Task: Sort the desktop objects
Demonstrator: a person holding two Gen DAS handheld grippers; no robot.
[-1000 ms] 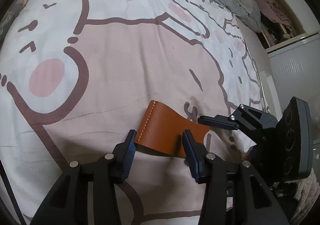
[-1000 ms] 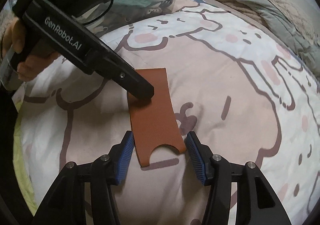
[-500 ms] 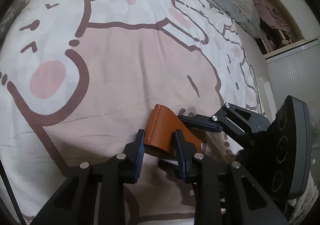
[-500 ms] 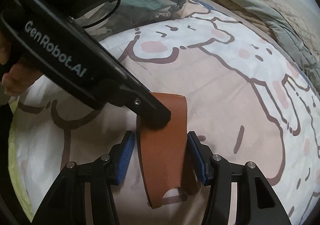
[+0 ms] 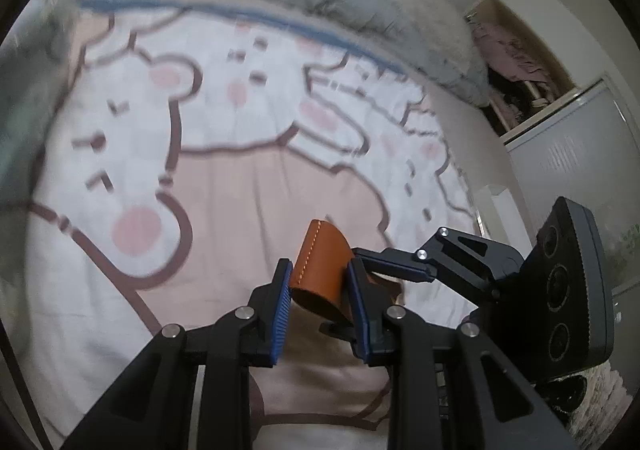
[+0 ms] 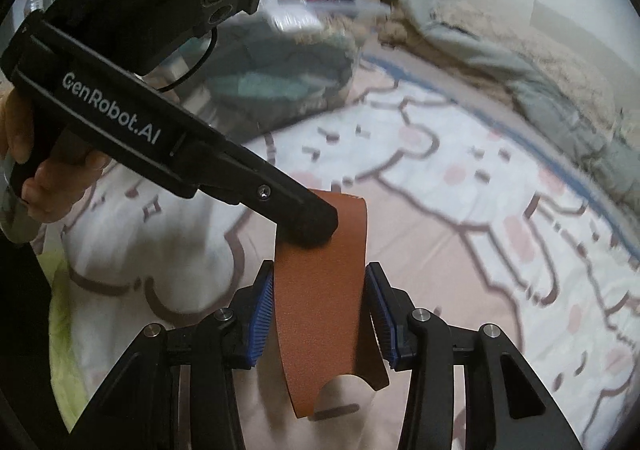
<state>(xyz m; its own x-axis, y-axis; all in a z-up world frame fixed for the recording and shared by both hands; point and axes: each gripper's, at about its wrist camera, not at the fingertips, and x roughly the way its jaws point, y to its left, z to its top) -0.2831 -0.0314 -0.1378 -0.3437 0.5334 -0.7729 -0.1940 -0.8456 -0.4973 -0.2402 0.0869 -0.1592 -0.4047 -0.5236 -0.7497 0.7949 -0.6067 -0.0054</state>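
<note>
The tan stitched leather sleeve hangs above the cartoon-print bedspread, pinched between the left claw's pads. The right claw straddles its lower end, jaws closing, apparently touching. Step: carrying it off; next, a destination.
</note>
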